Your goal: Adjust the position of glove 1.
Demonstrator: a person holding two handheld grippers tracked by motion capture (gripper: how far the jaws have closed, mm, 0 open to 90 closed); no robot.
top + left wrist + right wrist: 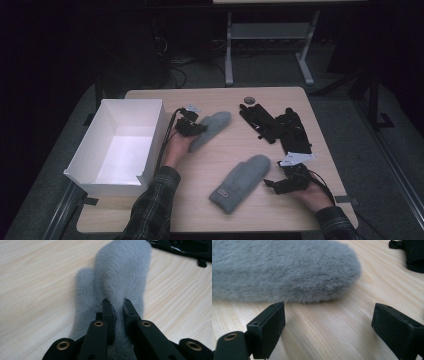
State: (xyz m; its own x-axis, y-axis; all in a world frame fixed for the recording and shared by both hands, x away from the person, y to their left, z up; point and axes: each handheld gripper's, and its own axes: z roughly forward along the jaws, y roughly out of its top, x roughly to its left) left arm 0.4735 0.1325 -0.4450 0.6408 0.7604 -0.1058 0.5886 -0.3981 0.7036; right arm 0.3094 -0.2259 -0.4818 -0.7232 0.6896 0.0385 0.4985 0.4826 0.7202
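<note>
Our left hand-held gripper (117, 305) is pinched on the cuff end of a grey fleece mitten (120, 277) lying on the tabletop (210, 155) beside the white box (107, 172); we judge it light, soft and floppy, so a fold of pile holds best. Our right hand-held gripper (328, 322) stands released near the second mitten (240, 182), whose small cuff label (223, 192) is too small to read.

hidden: mitten (120, 277) cuff, behind fingers (108, 312) | cropped: black gloves (185, 247)

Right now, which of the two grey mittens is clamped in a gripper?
The far grey mitten, nearest the white box: the left gripper pinches its fleece. The near grey mitten lies free beside the open right gripper.
</note>
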